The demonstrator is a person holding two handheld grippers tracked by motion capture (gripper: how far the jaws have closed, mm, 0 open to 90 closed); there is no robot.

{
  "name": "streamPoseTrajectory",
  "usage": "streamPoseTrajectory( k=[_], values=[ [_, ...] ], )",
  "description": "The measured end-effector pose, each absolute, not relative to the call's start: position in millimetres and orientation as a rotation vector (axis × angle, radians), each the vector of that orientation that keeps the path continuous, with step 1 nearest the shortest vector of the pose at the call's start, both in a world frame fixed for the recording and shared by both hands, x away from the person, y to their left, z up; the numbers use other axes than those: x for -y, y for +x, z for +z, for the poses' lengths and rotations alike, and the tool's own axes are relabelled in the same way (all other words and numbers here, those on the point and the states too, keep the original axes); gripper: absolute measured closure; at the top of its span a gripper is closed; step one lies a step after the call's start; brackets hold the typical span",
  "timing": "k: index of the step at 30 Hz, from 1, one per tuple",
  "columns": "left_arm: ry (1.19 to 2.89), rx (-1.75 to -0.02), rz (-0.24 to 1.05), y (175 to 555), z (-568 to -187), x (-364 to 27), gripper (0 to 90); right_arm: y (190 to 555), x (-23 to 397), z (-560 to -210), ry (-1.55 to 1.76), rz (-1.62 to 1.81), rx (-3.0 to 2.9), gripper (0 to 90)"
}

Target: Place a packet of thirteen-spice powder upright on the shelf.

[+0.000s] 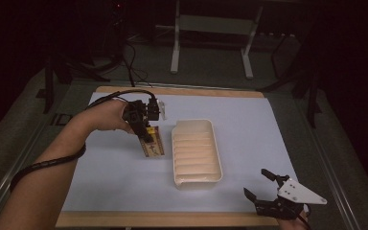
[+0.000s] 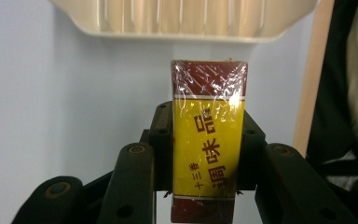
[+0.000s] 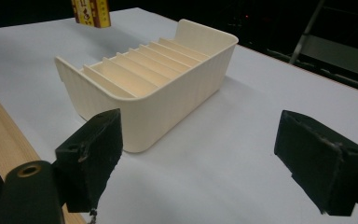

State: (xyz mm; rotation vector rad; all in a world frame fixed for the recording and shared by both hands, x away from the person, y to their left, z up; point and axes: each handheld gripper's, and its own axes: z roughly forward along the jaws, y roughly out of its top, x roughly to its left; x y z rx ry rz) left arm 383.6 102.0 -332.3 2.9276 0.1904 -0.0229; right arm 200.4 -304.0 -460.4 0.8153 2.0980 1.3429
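Yellow-and-maroon seasoning box (image 2: 209, 140) — film-wrapped

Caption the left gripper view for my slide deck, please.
Left gripper clamps a yellow-and-maroon wrapped seasoning box before a cream ribbed plastic bin.

One box (image 2: 209, 140) (yellow-red), one ribbed tray (image 1: 196, 179), two grippers.

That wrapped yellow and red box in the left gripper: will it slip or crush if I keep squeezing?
The box wears glossy, crinkled film, so it may slide between the left gripper's jaws. Its edges look straight under the clamp, so it's probably stiff enough. Small and likely cardboard, it is probably light.
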Motion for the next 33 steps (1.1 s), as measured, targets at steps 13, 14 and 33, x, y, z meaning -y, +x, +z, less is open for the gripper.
streamPoseTrajectory(
  k=[13,14,33],
  values=[
    [2.832,-0.229,-0.003,391,-315,-86,67.7,201,304,-461,0.812,1.341,-2.101,15.3],
    [2.823,-0.228,0.000,392,-315,-84,67.7,201,304,-461,0.813,1.342,-2.101,15.3],
    [2.625,-0.193,0.077,405,-329,-58,67.7,201,304,-461,0.810,1.337,-2.105,15.4]
  ],
)
